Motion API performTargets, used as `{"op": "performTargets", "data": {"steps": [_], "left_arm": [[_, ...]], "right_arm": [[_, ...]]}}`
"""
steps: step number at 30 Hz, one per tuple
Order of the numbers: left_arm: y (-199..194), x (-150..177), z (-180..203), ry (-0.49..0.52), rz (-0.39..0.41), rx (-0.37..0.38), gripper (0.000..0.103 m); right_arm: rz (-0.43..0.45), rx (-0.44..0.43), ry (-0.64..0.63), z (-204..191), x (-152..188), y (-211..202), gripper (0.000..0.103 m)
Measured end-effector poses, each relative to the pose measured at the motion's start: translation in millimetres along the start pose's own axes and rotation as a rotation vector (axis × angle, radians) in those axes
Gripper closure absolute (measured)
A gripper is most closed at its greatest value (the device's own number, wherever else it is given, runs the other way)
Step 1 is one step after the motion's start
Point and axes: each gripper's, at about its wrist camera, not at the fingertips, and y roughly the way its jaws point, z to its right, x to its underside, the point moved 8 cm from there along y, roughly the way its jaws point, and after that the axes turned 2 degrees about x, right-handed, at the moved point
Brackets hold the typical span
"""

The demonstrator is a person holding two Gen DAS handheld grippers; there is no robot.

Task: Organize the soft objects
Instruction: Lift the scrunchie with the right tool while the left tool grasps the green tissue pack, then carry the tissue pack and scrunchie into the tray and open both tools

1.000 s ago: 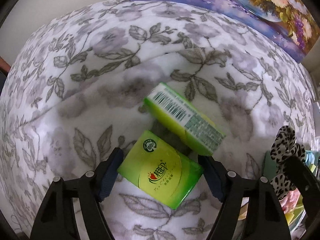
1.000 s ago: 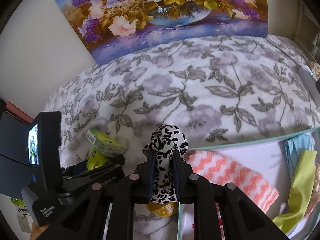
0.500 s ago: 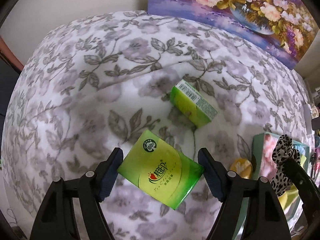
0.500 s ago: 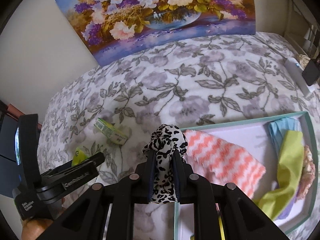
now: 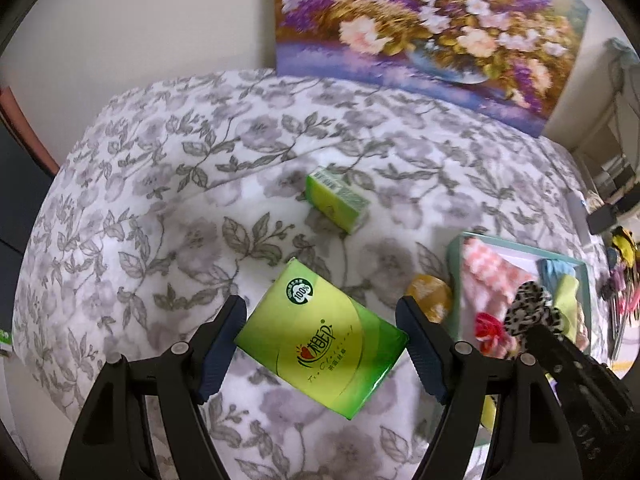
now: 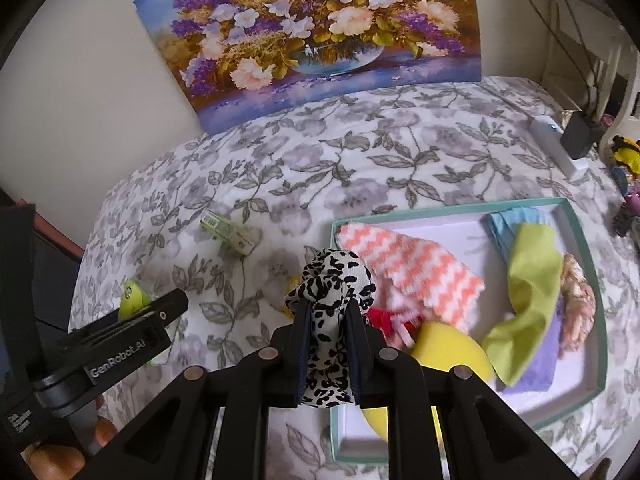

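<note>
My left gripper (image 5: 320, 340) is shut on a green tissue pack (image 5: 320, 340) and holds it above the floral bedspread. It also shows in the right wrist view (image 6: 132, 300). My right gripper (image 6: 326, 320) is shut on a leopard-print scrunchie (image 6: 332, 280), held above the left edge of the teal-rimmed tray (image 6: 580, 240). The scrunchie also shows in the left wrist view (image 5: 528, 312). The tray holds a coral zigzag cloth (image 6: 412, 268), a lime cloth (image 6: 528, 280), a yellow sponge (image 6: 452, 352) and other soft items.
A second green tissue pack (image 5: 336, 200) lies on the bedspread (image 5: 200, 200); it also shows in the right wrist view (image 6: 232, 232). A yellow round object (image 5: 428, 292) lies beside the tray. A flower painting (image 6: 320, 32) leans on the wall. A white device (image 6: 556, 144) lies far right.
Both grippers have risen and pulled back from the bed, each keeping its hold. The second tissue pack now looks smaller and farther, and more of the tray shows.
</note>
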Motion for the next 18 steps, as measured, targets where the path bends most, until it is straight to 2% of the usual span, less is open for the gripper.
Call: {"op": "performTargets", "data": {"steps": [4,7,14,18], "left_arm": [[-11,4,16,0.016,0.02,0.039,0.025],[-11,6,33,0.064,0.021,0.04,0.025],[-3,6,69,0.13,0.015,0.073,0.025],[3,10,92,0.153,0.0,0.115,0.025]], "right_arm": [[0.003,0.016,0.005,8,8,-8,0.085],[0.014,0.028,0.012,16,10,-16,0.085],[0.034,0.063,0.061,43,-1,-21,0.085],[0.027,0.111,0.113,72,-5,-18,0.085]]}}
